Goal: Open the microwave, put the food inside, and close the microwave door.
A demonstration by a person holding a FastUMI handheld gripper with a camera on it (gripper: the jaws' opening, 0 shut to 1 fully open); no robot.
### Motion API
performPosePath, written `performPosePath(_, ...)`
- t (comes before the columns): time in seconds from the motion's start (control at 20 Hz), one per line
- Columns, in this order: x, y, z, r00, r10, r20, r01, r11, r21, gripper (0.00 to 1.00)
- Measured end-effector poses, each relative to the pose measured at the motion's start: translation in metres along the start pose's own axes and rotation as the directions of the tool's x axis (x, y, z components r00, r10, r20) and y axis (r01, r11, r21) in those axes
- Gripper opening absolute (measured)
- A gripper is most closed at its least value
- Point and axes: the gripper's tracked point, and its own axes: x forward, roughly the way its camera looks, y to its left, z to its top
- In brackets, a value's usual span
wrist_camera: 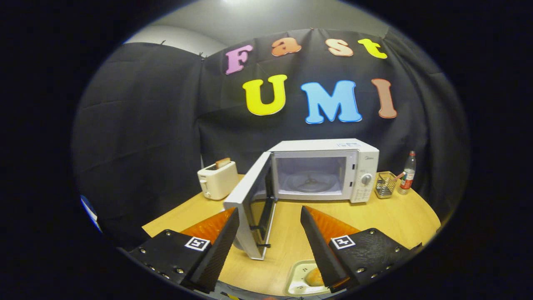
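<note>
A white microwave [329, 168] stands on the wooden table [387, 216], beyond the fingers. Its door [254, 200] is swung wide open toward me, and its edge reaches into the gap between the fingers. The cavity with its glass turntable [310, 182] holds nothing. My gripper [270, 218] is open with nothing between its fingers. A pale tray [296, 280] with a piece of bread-like food [314, 276] lies on the table's near edge, under the right finger, which partly hides it.
A cream toaster [216, 180] with a slice sticking up stands left of the microwave. To the microwave's right are a small wire basket [385, 184] and a bottle [407, 173] with a red cap.
</note>
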Motion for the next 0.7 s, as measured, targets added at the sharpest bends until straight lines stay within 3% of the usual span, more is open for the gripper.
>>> performPosePath(0.25,0.008,-0.053,-0.040,0.987,-0.100,-0.122,0.106,0.994,0.042,0.90)
performPosePath(0.35,0.007,-0.069,-0.062,0.976,-0.128,-0.175,0.138,0.989,0.046,0.98)
performPosePath(0.7,0.006,-0.098,-0.141,0.906,-0.168,-0.389,0.191,0.981,0.021,0.98)
